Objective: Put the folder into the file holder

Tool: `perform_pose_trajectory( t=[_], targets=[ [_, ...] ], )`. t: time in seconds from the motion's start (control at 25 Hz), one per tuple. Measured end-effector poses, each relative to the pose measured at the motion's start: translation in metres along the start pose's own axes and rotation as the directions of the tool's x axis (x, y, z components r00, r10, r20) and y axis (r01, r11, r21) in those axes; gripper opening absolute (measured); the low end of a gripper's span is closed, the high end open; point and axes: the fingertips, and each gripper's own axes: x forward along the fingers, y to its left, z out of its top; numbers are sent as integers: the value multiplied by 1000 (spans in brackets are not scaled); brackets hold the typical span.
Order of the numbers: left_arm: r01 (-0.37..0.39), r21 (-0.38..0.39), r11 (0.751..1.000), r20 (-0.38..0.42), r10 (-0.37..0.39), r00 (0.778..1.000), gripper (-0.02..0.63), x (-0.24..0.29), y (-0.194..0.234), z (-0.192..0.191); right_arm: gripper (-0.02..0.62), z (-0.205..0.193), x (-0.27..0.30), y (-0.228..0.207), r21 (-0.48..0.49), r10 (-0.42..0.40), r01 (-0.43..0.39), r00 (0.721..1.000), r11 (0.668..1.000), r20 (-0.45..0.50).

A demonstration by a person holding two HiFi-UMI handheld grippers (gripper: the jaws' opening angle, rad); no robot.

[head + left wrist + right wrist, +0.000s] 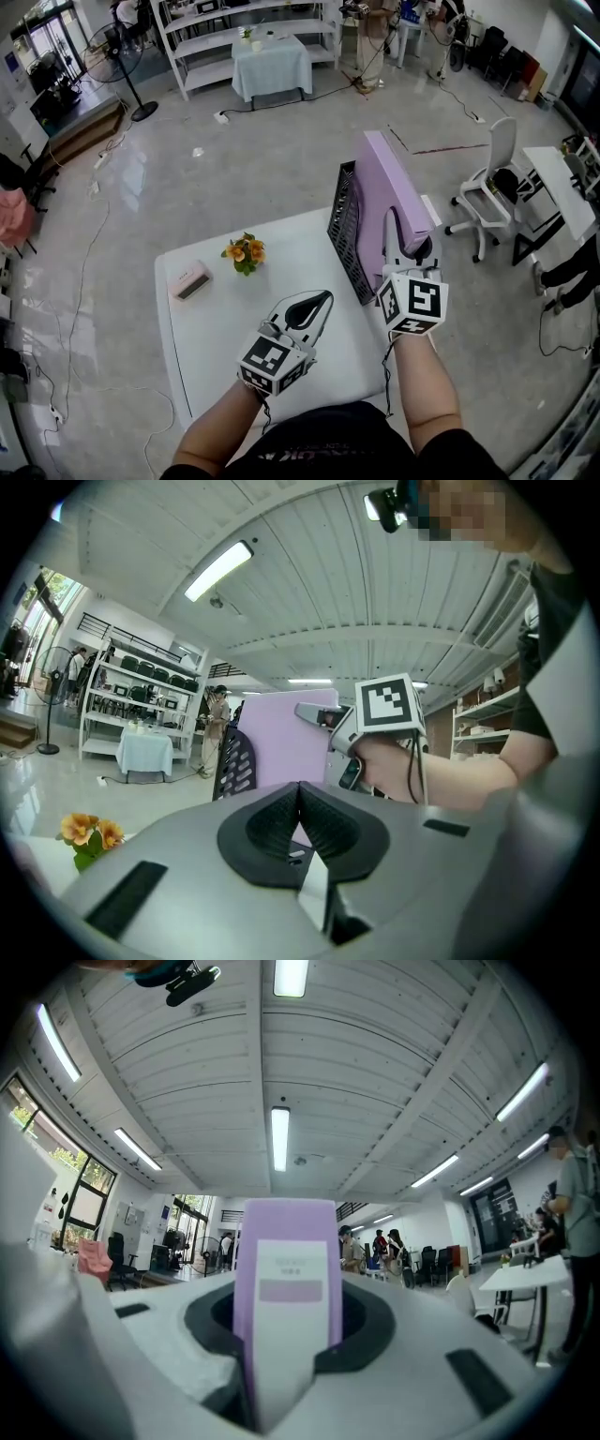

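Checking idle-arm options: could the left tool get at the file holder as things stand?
Probably yes. The left tool, shut and empty, has only bare table between it and the mesh side of the file holder; the right tool grips the folder beyond it.

On the white table (220,323) in front of you, a small bunch of orange flowers (245,252) sits near the far edge. A flat pink box (190,280) lies close by on your left. Across the glossy floor (234,178) you have a white office chair (494,178), a pedestal fan (120,64), white shelving (202,37) and a cloth-covered table (272,64).
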Motion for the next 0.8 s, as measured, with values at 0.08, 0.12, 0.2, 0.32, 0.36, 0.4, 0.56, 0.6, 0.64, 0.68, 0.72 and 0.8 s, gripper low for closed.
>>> perform_pose_trajectory(
  t=[0.08, 0.12, 0.2, 0.32, 0.36, 0.4, 0.56, 0.6, 0.64, 0.68, 0.72, 0.8],
  targets=[
    [3, -4, 1000, -6, -3, 1000, 3, 1, 0, -1, 144, -8, 0, 0, -3, -6, 6, 1000, 1000, -10],
    [4, -6, 1000, -9, -4, 1000, 3, 1, 0, -2, 144, -13, 0, 0, -3, -10, 10, 1000, 1000, -16],
    [3, -10, 1000, -13, -3, 1000, 3, 0, 0, -3, 144, -23, -1, 1, -3, -18, 18, 999, 1000, -33],
    [2, -13, 1000, -18, -3, 1000, 3, 0, 1, -7, 144, -41, -2, 3, 3, -34, 35, 997, 999, -64],
    [2, -13, 1000, -19, -2, 1000, 3, 0, 1, -8, 144, -48, -2, 3, 6, -41, 42, 996, 999, -74],
    [0, -14, 1000, -20, -1, 1000, 3, 0, 2, -9, 144, -53, -2, 4, 9, -47, 47, 995, 999, -84],
    [-9, -20, 1000, -24, 9, 1000, 3, -5, 4, -12, 147, -67, -6, 12, 12, -48, 50, 993, 999, -105],
    [-11, -22, 1000, -25, 11, 1000, 3, -6, 4, -13, 149, -68, -7, 13, 11, -49, 50, 993, 999, -105],
    [-13, -24, 1000, -26, 13, 1000, 3, -7, 4, -13, 149, -68, -8, 13, 11, -51, 52, 993, 999, -103],
    [-15, -26, 1000, -27, 14, 1000, 3, -9, 4, -13, 150, -68, -9, 13, 11, -53, 54, 993, 998, -101],
    [-17, -27, 999, -28, 16, 999, 3, -10, 5, -13, 152, -69, -10, 13, 12, -55, 56, 993, 998, -101],
    [-20, -31, 999, -29, 19, 999, 3, -13, 6, -14, 155, -70, -12, 13, 13, -56, 58, 993, 998, -102]
  ],
)
